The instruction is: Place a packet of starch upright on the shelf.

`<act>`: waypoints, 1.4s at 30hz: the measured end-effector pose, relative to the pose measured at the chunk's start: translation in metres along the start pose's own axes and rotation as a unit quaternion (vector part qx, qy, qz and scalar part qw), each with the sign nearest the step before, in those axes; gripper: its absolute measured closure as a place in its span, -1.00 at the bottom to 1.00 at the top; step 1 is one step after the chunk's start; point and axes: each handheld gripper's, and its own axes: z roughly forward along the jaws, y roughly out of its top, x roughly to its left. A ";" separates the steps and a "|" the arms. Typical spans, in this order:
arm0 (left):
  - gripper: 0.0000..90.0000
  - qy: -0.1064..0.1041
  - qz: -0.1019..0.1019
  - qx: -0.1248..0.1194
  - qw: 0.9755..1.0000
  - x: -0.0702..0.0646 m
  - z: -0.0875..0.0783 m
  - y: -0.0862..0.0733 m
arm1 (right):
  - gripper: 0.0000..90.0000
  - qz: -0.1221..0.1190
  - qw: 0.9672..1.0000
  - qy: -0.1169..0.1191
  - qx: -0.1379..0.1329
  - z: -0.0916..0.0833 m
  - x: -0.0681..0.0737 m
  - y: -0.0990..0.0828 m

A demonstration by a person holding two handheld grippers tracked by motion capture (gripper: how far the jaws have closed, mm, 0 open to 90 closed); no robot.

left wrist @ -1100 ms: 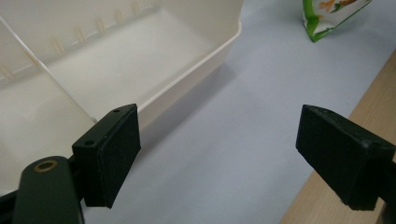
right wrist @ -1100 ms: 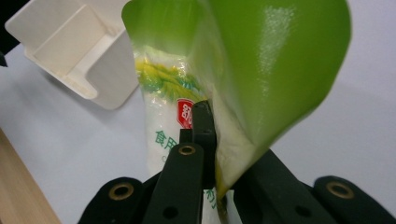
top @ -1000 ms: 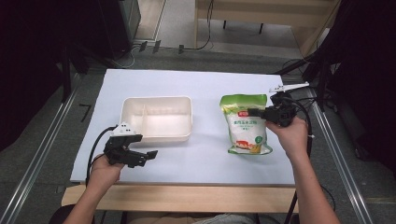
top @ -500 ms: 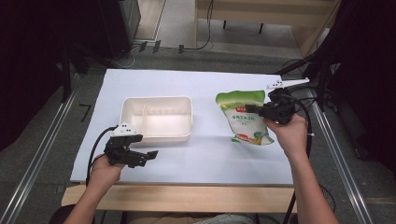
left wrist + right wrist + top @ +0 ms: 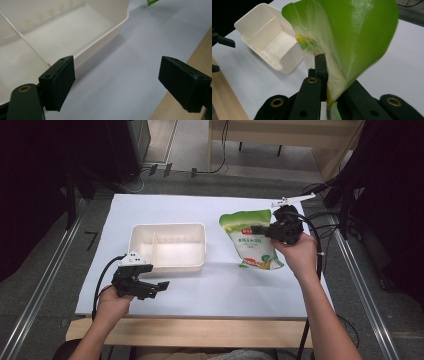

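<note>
In the high view, the right gripper (image 5: 264, 231) pinches the side edge of a green and white printed plastic food pouch (image 5: 248, 239), which hangs tilted above the white sheet covering the table (image 5: 210, 290), to the right of a cream plastic tray with a divider (image 5: 168, 246). The left gripper (image 5: 155, 287) rests near the table's front edge, just in front of the tray, jaws apart.

The left gripper view shows its two black pads standing wide with nothing between them, the tray's corner (image 5: 105, 27) just beyond.

In the right gripper view the jaws are clamped tight on the pouch's thin seam (image 5: 352, 45), and the film curls over them. The pouch looks soft, glossy and fairly light; its contents likely shift, so it will sag and swing. The flat sealed edge is the safest hold, since the slick bulging middle may slip.
</note>
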 end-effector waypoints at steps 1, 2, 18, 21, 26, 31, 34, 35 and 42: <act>-0.67 -0.002 -0.002 -0.002 1.000 0.000 0.000 0.000 | 1.00 -0.002 1.000 0.002 0.000 0.001 0.001 0.004; -0.67 -0.002 -0.002 -0.003 1.000 0.000 0.000 0.000 | 1.00 -0.003 1.000 0.007 -0.002 0.003 0.003 0.012; -0.67 -0.001 -0.007 -0.007 1.000 0.001 -0.002 -0.001 | 1.00 -0.027 0.999 0.017 0.002 0.014 0.031 0.063; -0.67 0.000 -0.006 -0.008 1.000 0.002 -0.002 -0.001 | 1.00 -0.032 0.999 0.017 0.002 0.013 0.036 0.071; -0.67 -0.004 -0.008 -0.009 1.000 0.001 -0.002 0.000 | 1.00 -0.044 0.999 0.013 0.001 0.012 0.046 0.089; -0.67 -0.006 -0.005 -0.009 1.000 -0.001 0.000 0.000 | 1.00 -0.045 0.999 0.014 -0.003 0.012 0.055 0.107; -0.67 -0.008 -0.006 -0.011 1.000 0.000 -0.001 0.000 | 1.00 -0.043 0.999 0.023 -0.006 0.014 0.059 0.118; -0.67 -0.004 -0.006 -0.009 1.000 0.000 -0.001 0.000 | 1.00 -0.044 0.999 0.024 -0.007 0.014 0.060 0.120; -0.67 -0.005 -0.005 -0.013 1.000 0.001 -0.002 0.000 | 1.00 -0.063 0.998 0.024 -0.001 0.028 0.082 0.144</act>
